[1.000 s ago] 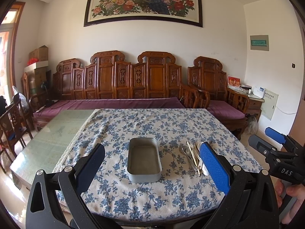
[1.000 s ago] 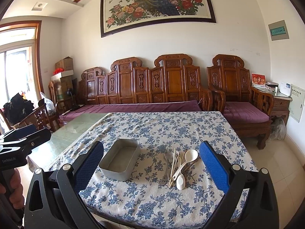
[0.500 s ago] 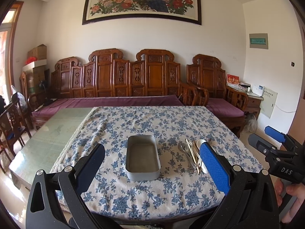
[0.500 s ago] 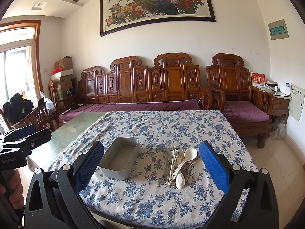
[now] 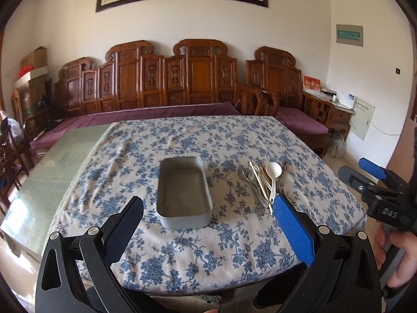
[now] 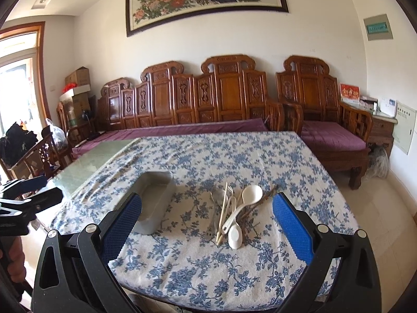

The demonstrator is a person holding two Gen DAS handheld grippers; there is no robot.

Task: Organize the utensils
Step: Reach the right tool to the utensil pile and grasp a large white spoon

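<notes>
An empty grey metal tin lies on the blue-flowered tablecloth. To its right sits a heap of utensils: white spoons, pale chopsticks, metal spoons and dark sticks. My left gripper is open above the table's near edge, just short of the tin. My right gripper is open too, in front of the utensil heap. Neither holds anything. Each gripper also shows at the edge of the other's view, held by a hand.
A bare green table surface lies left of the cloth. Carved wooden benches with purple cushions line the far wall. A side cabinet stands at the right. Wooden chairs stand at the left.
Both grippers have moved forward and tilted down toward the table, so the tin and utensils look closer. Both stay open. Nothing on the table has moved.
</notes>
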